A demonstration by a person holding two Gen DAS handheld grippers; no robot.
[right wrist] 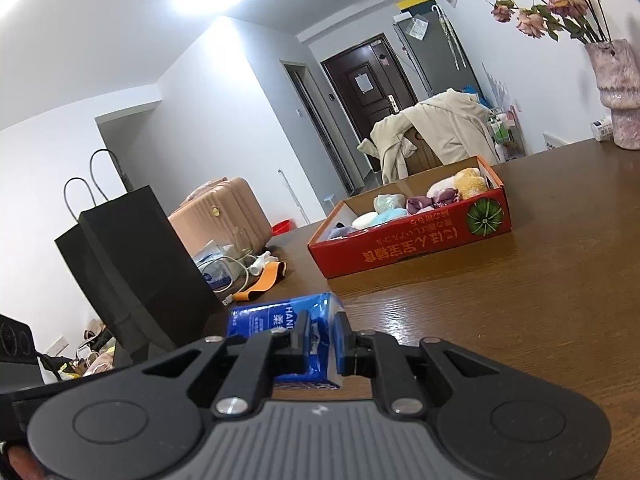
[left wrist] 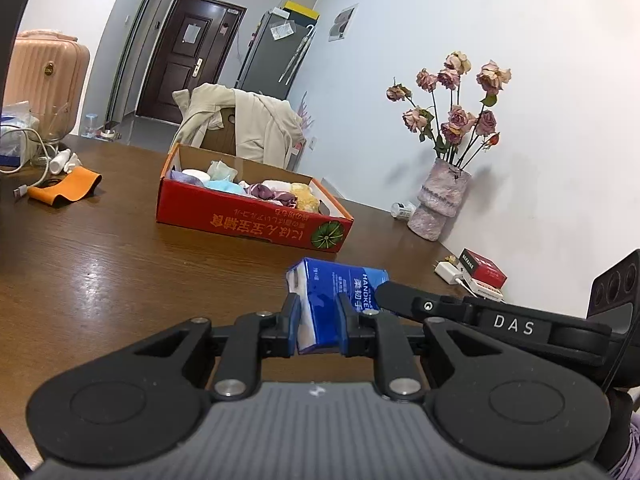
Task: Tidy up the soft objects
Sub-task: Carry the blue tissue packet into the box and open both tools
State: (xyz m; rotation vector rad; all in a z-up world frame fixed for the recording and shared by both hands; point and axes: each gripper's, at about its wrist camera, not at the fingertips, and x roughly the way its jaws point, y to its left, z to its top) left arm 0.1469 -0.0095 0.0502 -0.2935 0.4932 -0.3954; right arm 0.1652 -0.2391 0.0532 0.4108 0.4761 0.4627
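Tissue pack, blue and white, sits clamped at one end between the fingers of the left gripper, while the right gripper pinches its other end, so both tools grip the same pack just above the brown table. Ahead of both grippers, well apart from the pack, a red cardboard box rests on the table holding soft things: pale cloths, a purple scrunchie and a yellow fluffy toy. Farther off to the right of the left gripper a vase of dried roses stands by the wall.
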